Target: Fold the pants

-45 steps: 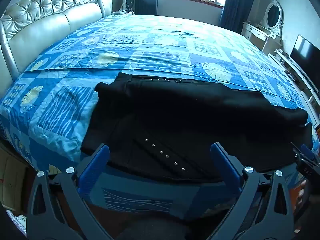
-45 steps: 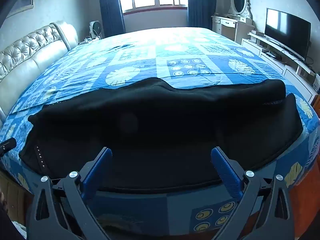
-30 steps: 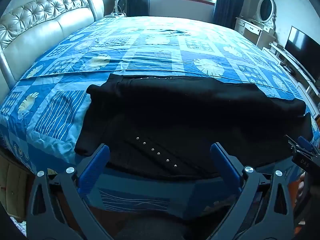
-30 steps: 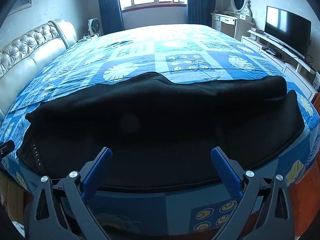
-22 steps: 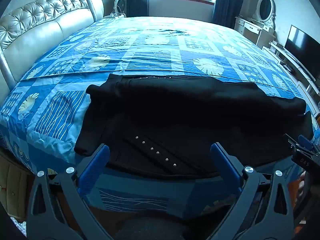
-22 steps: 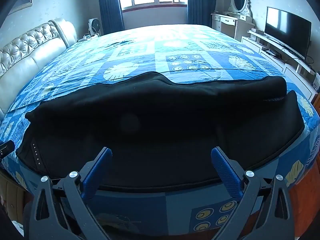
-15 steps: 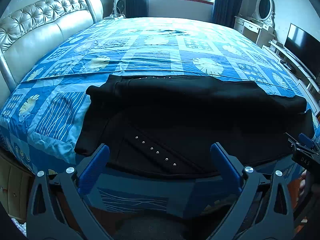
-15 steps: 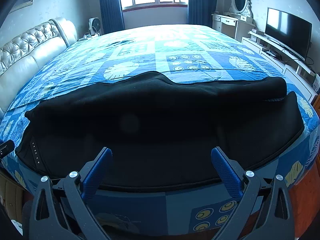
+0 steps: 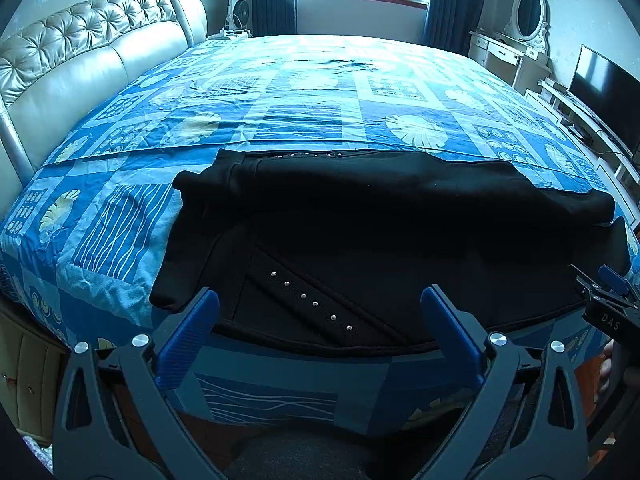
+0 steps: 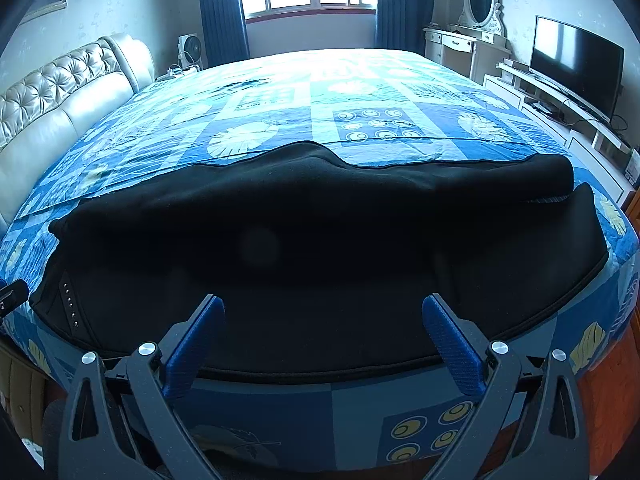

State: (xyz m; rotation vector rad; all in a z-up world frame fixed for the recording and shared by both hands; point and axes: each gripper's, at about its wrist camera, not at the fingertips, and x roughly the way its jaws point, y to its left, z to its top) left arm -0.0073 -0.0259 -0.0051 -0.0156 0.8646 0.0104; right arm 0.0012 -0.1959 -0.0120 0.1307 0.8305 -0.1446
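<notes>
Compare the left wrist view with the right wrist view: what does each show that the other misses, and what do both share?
Only the left wrist view shows a second row of studs along the black pants' far edge. Only the right wrist view shows the raised hump in that far edge. Both show the pants spread across the blue bedspread, the diagonal stud row, the television, and each view's own tool open: left tool, right tool.

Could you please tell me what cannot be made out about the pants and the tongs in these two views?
- Pants, right wrist view: the dark cloth shows no seams, so where the legs divide cannot be told.
- Right tongs, left wrist view: cut off by the frame edge; only the tips show.
- Left tongs, right wrist view: a sliver at the edge.
- Bed, both views: its near side is hidden behind the tong frames.
</notes>
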